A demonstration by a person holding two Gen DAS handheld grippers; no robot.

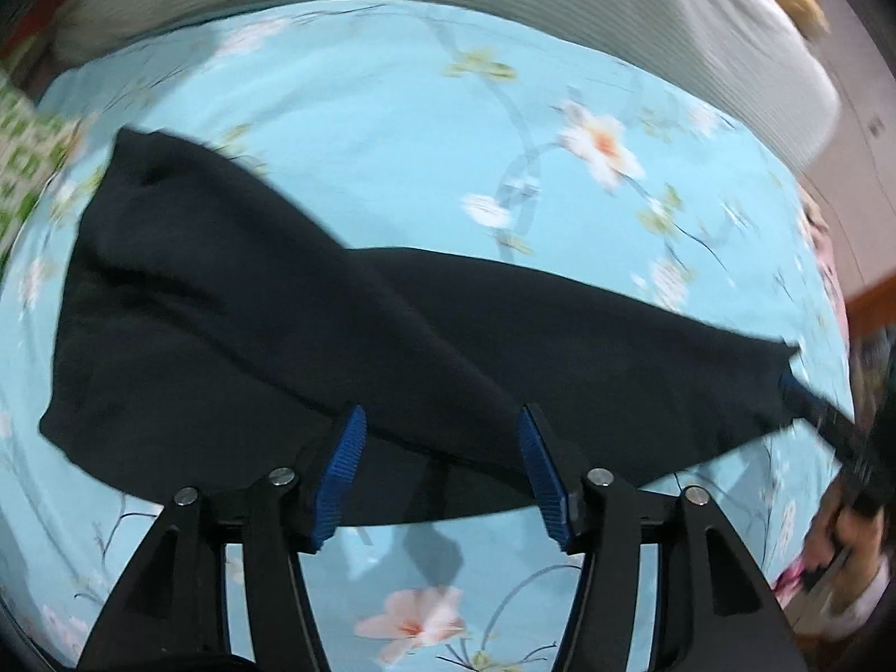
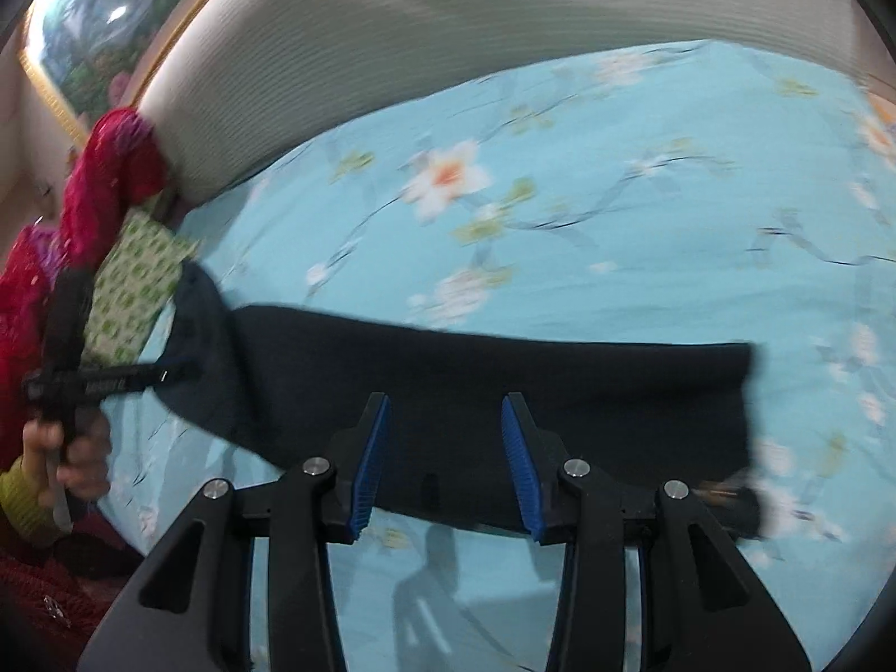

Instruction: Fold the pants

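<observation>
- In your left wrist view, the green-patterned cloth (image 1: 22,162) sits at the far left edge of the bed; the wide end of the pants (image 1: 235,325) lies just beside it, dark and rumpled on the blue flowered sheet (image 1: 392,129).
- Your left gripper (image 1: 442,448) hovers over the near edge of the pants; its blue pads (image 1: 347,459) stand well apart with nothing pinched between them; the cloth passes beneath and beyond the fingertips.
- Further right the pants taper toward the sheet's right edge, where your right gripper (image 1: 829,420) reaches in at the cloth's end; motion blur hides whether it touches.
- In your right wrist view, your left hand (image 2: 73,448) grips its tool at the far left, the tool's tip at the pants' left end; the red sleeve (image 2: 106,185) shows above.
- Your right gripper's fingers are spread too, holding nothing; the pants lie as a long dark band across the sheet, under and beyond both pads (image 2: 518,459); the band's square right end stops right of the fingers.
- The pale ribbed headboard (image 2: 448,28) runs behind.
</observation>
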